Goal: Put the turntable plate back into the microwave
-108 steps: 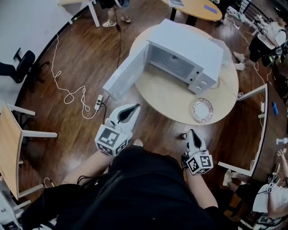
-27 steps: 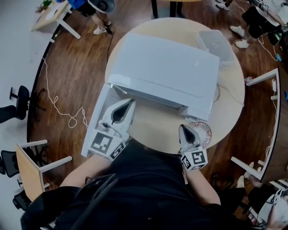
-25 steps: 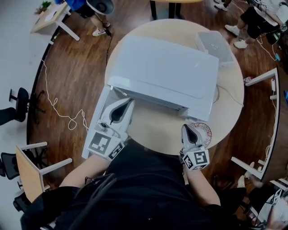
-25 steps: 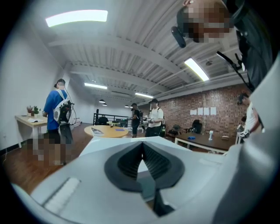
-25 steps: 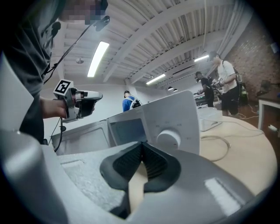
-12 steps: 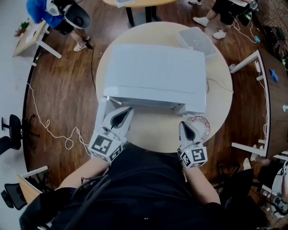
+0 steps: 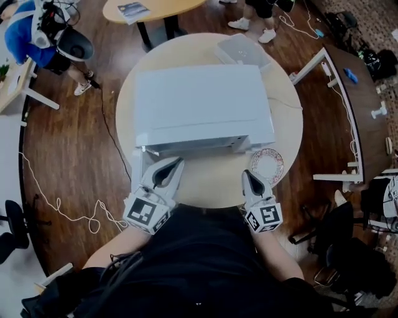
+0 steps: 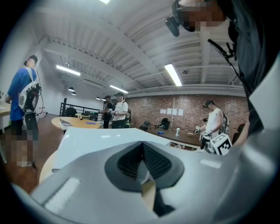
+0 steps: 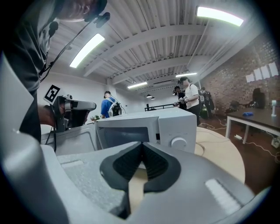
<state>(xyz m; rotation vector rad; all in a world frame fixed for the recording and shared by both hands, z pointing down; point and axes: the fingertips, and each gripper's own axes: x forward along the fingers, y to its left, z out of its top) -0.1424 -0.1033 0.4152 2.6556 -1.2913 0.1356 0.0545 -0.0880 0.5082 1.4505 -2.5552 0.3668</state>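
The white microwave [image 7: 202, 105] stands on the round wooden table [image 7: 286, 118], seen from above. Its door [image 7: 138, 166] hangs open at the front left. The patterned turntable plate [image 7: 267, 164] lies on the table by the microwave's front right corner. My left gripper [image 7: 166, 171] is shut and empty, right at the open door. My right gripper [image 7: 250, 177] is shut and empty, just left of the plate and apart from it. In the right gripper view the microwave's front [image 9: 148, 124] and its dial [image 9: 178, 142] face my shut right gripper [image 9: 141, 148]. The left gripper [image 8: 142, 146] points over the microwave's top [image 8: 100, 138].
A clear plastic container [image 7: 242, 51] sits on the table behind the microwave. Another round table [image 7: 149, 9] stands beyond, and a desk [image 7: 354, 74] is at the right. A white cable [image 7: 56, 199] trails over the floor on the left. Several people stand around the room.
The head view has swung so the microwave sits squarer and more to the left. Both grippers keep close to its front, still shut; the right one has shifted a little beside the plate.
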